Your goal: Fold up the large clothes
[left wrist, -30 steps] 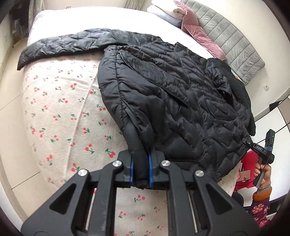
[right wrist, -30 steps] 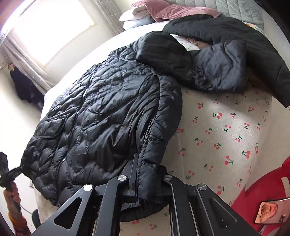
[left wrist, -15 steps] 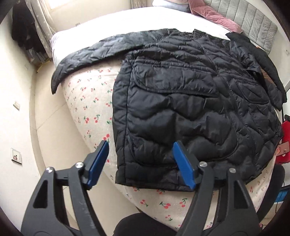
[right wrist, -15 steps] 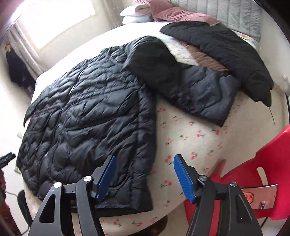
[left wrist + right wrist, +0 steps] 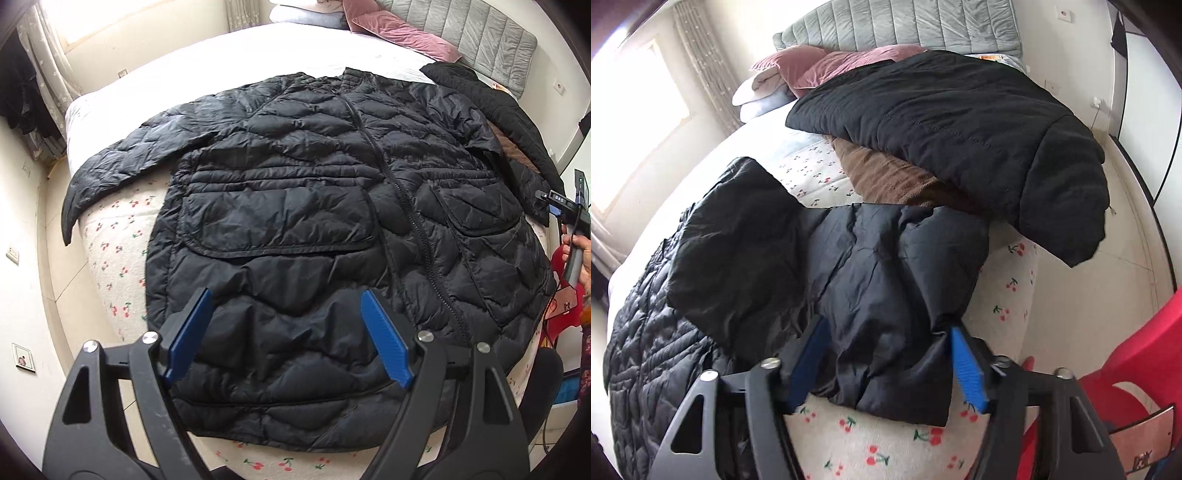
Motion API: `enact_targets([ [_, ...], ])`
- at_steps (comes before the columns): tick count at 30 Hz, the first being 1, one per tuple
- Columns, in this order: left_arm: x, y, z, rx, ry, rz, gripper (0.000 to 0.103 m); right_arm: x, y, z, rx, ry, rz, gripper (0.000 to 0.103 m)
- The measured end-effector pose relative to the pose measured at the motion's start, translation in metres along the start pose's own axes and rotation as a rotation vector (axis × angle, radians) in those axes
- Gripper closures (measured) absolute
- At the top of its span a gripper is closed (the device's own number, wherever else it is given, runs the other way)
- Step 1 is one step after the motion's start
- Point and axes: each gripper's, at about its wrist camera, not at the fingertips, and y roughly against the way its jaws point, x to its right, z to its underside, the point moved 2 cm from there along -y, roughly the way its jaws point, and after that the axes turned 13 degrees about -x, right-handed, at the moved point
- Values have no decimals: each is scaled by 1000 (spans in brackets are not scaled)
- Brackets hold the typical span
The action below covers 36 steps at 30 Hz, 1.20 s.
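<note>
A black quilted puffer jacket (image 5: 332, 221) lies spread front-up on the cherry-print bed (image 5: 118, 266), zip closed, its left sleeve (image 5: 122, 158) stretched out to the bed's left edge. My left gripper (image 5: 286, 332) is open and empty above the jacket's hem. In the right wrist view the jacket's other sleeve (image 5: 886, 280) lies bent across the bed corner. My right gripper (image 5: 886, 365) is open, its blue pads (image 5: 967, 369) either side of that sleeve's cuff end. The right gripper also shows in the left wrist view (image 5: 565, 210), held at the jacket's right edge.
A second black coat (image 5: 960, 118) lies over a brown garment (image 5: 886, 173) near the grey headboard (image 5: 897, 29). Pink and white pillows (image 5: 798, 70) sit at the head. A red chair (image 5: 1137, 362) stands by the bed's right corner. The floor surrounds the bed.
Both grippers let go of the jacket's hem and opened. The left one has drawn back above the hem. The right one has swung over to the bent sleeve.
</note>
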Motion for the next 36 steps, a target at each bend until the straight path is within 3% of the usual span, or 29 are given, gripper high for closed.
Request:
enact_targets([
  [1, 7, -1, -6, -8, -12, 6, 21, -4, -2, -4, -12, 21, 15, 96],
  [3, 22, -3, -20, -19, -47, 10, 21, -19, 13, -7, 30, 80, 20, 96],
  [5, 39, -3, -36, -24, -94, 4, 21, -39, 49, -16, 136, 178, 76, 97],
  [8, 64, -7, -61, -6, -149, -6, 21, -59, 106, -49, 306, 270, 215, 97],
  [12, 95, -20, -81, 39, -203, 44, 21, -58, 146, -108, 458, 268, 403, 97],
  [15, 112, -42, -82, 58, -240, 118, 21, -50, 133, -144, 468, 248, 488, 97],
  [18, 126, -69, -77, 23, -256, 157, 21, -33, 92, -166, 399, 202, 563, 95],
  [20, 130, -87, -71, -9, -259, 181, 21, -18, 61, -168, 333, 153, 579, 83],
  [21, 131, -95, -68, -29, -257, 192, 21, -10, 47, -167, 290, 120, 584, 80],
  [23, 132, -106, -62, -38, -254, 196, 21, 6, 32, -154, 233, 67, 553, 63],
  [28, 129, -97, -55, -27, -256, 210, 21, -6, 70, -129, 296, 88, 473, 34],
  [32, 104, -75, -57, -11, -188, 210, 21, -51, 100, -109, 285, 176, 378, 25],
  [36, 49, -55, -56, 15, -68, 175, 21, -97, 110, -88, 225, 268, 251, 20],
])
